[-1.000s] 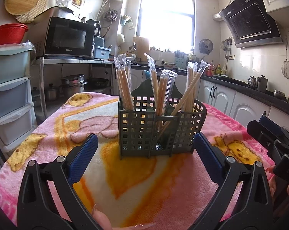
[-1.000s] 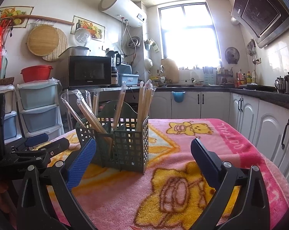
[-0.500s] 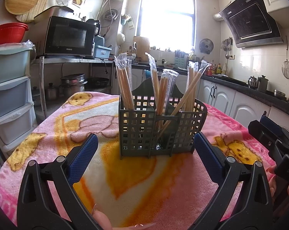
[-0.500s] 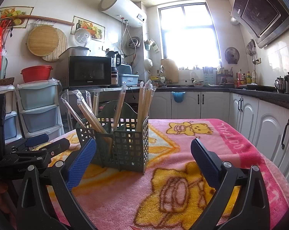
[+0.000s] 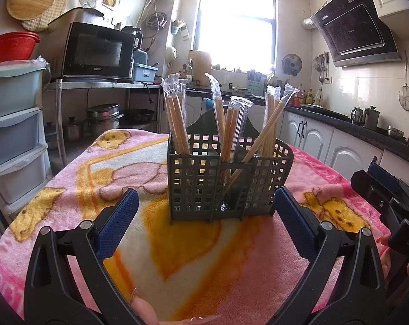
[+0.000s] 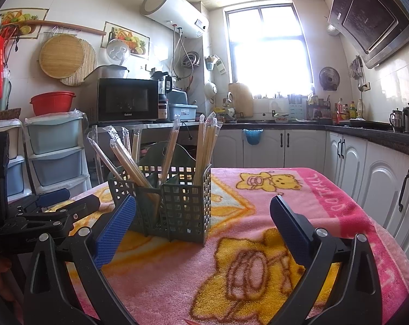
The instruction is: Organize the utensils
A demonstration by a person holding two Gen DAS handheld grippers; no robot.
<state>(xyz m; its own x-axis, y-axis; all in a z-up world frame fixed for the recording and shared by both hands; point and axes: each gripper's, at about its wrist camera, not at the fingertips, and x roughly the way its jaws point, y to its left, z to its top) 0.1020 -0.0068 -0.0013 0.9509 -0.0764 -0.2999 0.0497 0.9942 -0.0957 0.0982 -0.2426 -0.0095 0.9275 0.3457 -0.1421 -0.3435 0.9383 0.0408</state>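
The green utensil caddy (image 5: 226, 181) stands upright on the pink blanket (image 5: 77, 178) covering the worktop, wrapped chopsticks (image 5: 177, 119) standing in its compartments. The left hand-held gripper (image 5: 204, 220) is spread wide and empty, facing the caddy squarely. The right hand-held gripper (image 6: 201, 223), likewise released, sees it from the side (caddy off to its left) and alone shows the bear print (image 6: 269, 181) on the blanket.
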